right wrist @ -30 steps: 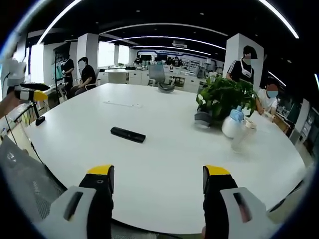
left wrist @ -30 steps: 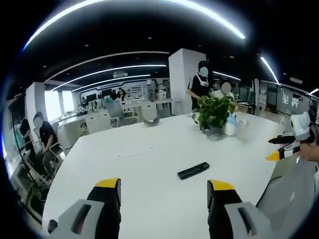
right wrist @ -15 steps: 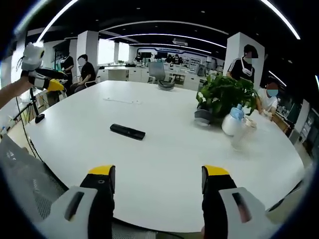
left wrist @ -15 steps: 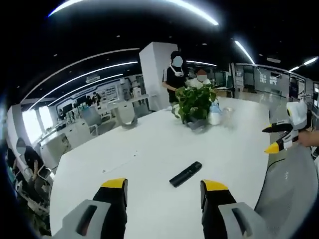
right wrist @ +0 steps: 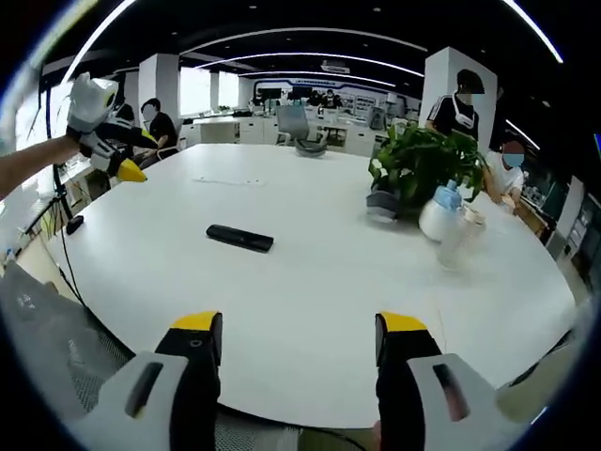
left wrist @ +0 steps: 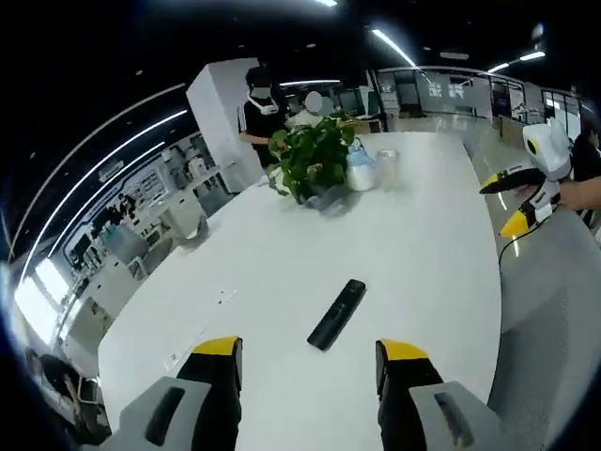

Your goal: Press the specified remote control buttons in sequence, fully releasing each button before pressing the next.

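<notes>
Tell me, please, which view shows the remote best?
The left gripper view: the remote lies close ahead of its open jaws, seen lengthwise. In the right gripper view the remote is farther off on the table, a thin dark bar.

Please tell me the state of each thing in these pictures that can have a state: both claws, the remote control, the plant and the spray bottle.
Left claw: open, empty, above the table's edge.
Right claw: open, empty, not touching anything.
Remote control: lying flat on the white table, untouched.
Potted plant: upright.
Spray bottle: upright beside the plant.
</notes>
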Demonstrator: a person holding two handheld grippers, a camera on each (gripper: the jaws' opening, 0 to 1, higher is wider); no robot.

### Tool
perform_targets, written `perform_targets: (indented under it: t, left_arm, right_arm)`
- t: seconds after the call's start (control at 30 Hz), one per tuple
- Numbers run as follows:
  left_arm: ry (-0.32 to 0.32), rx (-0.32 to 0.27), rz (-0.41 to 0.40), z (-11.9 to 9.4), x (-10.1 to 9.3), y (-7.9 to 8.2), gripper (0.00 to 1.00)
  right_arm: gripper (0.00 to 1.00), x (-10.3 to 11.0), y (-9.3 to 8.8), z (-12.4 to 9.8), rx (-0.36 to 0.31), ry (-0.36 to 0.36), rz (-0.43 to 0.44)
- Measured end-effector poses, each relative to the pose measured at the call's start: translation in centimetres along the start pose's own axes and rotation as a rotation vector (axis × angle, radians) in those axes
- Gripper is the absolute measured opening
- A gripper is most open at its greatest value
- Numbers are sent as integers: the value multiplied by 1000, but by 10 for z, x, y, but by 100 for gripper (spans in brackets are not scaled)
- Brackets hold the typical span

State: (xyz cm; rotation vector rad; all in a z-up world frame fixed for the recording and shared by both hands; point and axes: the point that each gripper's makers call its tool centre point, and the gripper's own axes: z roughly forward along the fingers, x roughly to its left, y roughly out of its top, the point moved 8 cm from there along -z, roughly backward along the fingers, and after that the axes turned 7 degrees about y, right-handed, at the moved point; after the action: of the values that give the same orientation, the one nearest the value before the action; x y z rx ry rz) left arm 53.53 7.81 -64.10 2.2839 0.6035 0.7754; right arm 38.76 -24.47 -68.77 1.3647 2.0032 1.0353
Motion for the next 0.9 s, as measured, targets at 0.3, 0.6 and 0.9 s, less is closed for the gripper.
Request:
perform_targets:
  t: [0.3,0.6,0.9]
  left_arm:
    - [-87,35,68,39,3,3,56]
    - [-153,69,122,78,4,6,50]
    - [-223,154,197,114,2,-7,46]
  right_arm:
    - [58,0,-4,2,40,25,51]
    - [42,1,-5,1,47,35,54]
    - [38,1,-6,2,63,33,59]
